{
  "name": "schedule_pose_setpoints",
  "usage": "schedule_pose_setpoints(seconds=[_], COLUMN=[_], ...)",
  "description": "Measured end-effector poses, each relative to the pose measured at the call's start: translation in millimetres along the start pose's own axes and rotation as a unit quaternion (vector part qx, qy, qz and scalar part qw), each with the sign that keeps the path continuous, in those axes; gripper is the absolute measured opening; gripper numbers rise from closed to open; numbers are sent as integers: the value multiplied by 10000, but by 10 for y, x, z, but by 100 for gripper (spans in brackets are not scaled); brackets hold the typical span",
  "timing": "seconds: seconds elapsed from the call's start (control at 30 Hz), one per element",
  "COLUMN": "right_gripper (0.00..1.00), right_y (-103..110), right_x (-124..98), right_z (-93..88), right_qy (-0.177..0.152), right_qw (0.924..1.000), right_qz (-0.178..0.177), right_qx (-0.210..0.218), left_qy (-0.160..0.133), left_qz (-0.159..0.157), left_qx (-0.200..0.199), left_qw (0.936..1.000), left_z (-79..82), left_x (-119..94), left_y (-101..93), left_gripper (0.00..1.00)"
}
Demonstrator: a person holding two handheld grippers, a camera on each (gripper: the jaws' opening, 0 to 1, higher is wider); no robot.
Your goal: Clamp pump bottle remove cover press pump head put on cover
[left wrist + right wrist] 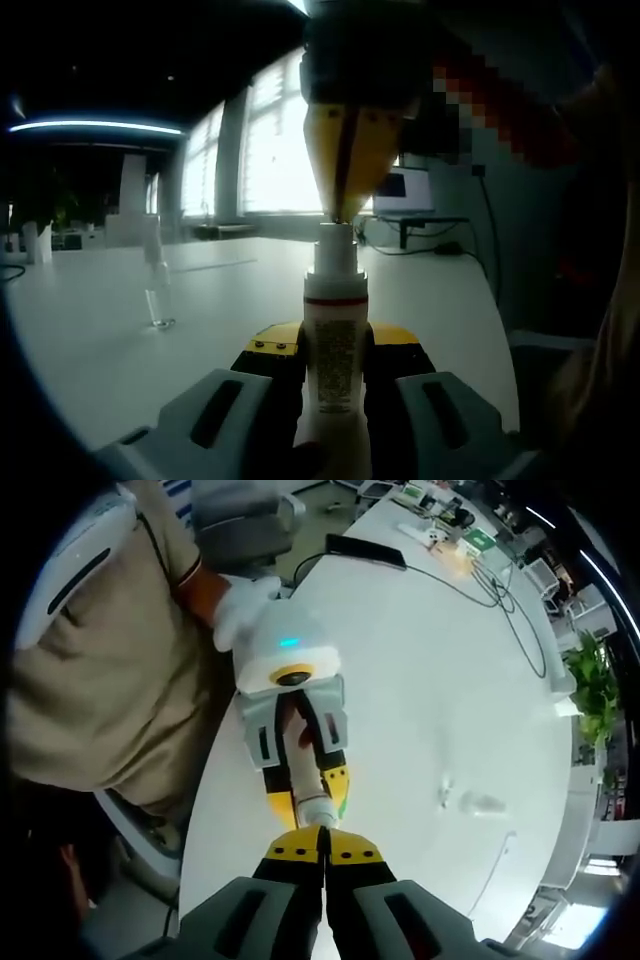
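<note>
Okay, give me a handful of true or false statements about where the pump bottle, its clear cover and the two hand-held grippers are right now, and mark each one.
1. The left hand-held gripper clamps the white pump bottle with the printed label upright. True.
2. The clear plastic cover sits on the bottle's pump head. False: it stands apart on the white table, to the bottle's left in the left gripper view.
3. The right hand-held gripper has its yellow tips together above the pump head. True.
4. The right hand-held gripper is holding the cover. False: its jaws are shut with nothing between them.
5. The bottle lies on its side on the table. False: it is held upright.
</note>
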State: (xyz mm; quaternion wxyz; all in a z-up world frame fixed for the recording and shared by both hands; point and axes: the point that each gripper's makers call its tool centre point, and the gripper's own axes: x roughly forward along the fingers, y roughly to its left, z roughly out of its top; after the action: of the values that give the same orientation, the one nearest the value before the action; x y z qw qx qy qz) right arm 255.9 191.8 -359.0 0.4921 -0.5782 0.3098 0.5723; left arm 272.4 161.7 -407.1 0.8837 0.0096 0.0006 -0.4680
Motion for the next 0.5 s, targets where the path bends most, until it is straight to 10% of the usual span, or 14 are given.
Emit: schedule_pose_setpoints(seconds=[0.5], right_gripper=[0], right_y=[7], right_x=[15], right_z=[-2], right_qy=[130], right_qw=[9999], right_qz=[65], right_qx=[-6], left_qy=[1], left_qz=[-3], left_qx=[-9], left_qw=[10000], left_z=[-2], left_x=[-2], left_y=[0], left_gripper=[13])
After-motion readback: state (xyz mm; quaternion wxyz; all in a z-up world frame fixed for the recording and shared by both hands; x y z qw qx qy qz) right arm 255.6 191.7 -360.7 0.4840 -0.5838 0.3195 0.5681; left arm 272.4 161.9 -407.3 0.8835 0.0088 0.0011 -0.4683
